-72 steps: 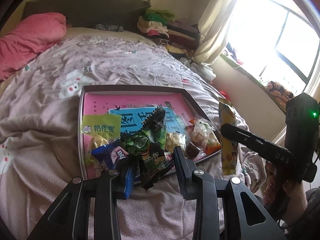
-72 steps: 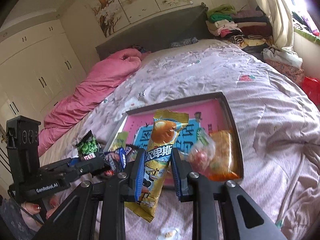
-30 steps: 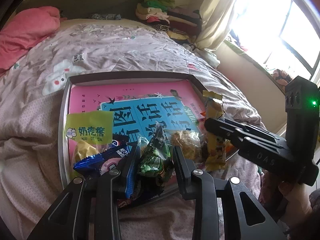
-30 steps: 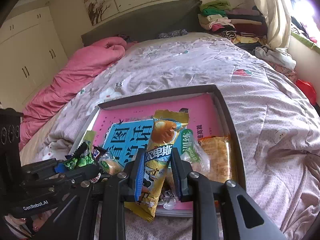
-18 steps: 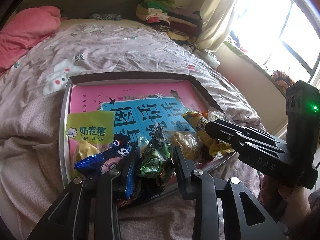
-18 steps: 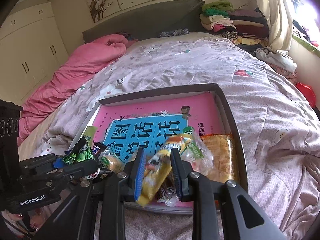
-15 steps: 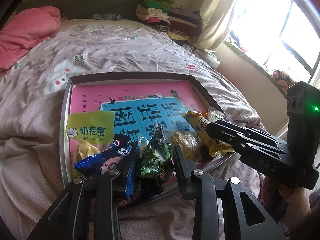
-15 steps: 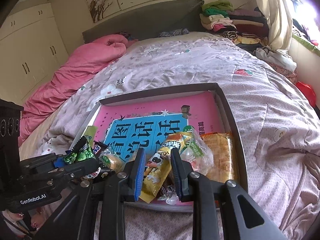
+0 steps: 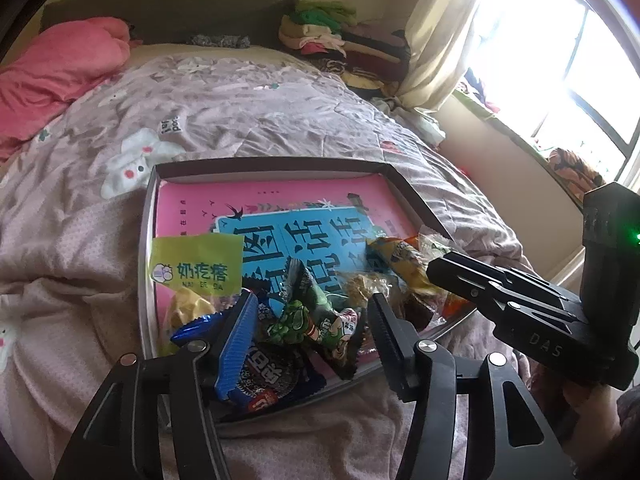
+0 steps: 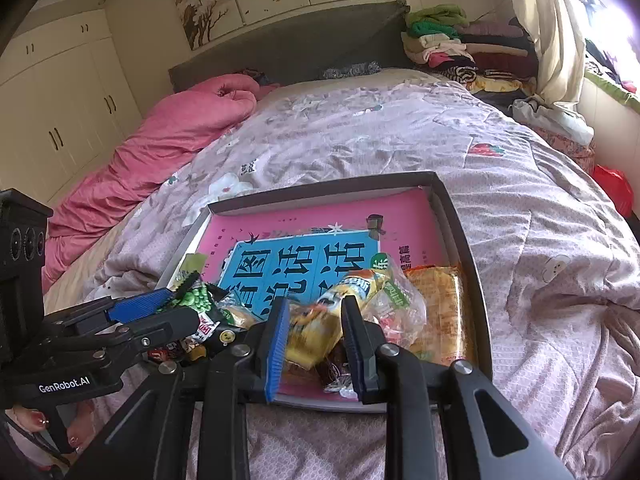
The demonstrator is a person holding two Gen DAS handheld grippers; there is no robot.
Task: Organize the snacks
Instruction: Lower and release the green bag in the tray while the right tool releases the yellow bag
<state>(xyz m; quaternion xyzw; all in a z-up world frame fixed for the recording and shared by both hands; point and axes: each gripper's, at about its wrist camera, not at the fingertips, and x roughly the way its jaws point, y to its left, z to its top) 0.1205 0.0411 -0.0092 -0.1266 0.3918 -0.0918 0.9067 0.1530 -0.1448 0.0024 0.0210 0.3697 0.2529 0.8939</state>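
Over the near edge of the shallow box (image 9: 276, 168) on the bed, my left gripper (image 9: 312, 320) and right gripper (image 10: 314, 328) have fingers spread wide around the green packet (image 9: 308, 316) and yellow packet (image 10: 340, 300) lying inside, so I'd back both straight out without snagging wrappers.

Both packets released into the tray

The left gripper (image 9: 312, 320) fingers now stand apart around the green packet (image 9: 308, 320), which lies flat; the right gripper (image 10: 314, 332) has widened, and the yellow packet (image 10: 336, 308) rests in the tray (image 10: 460, 240).
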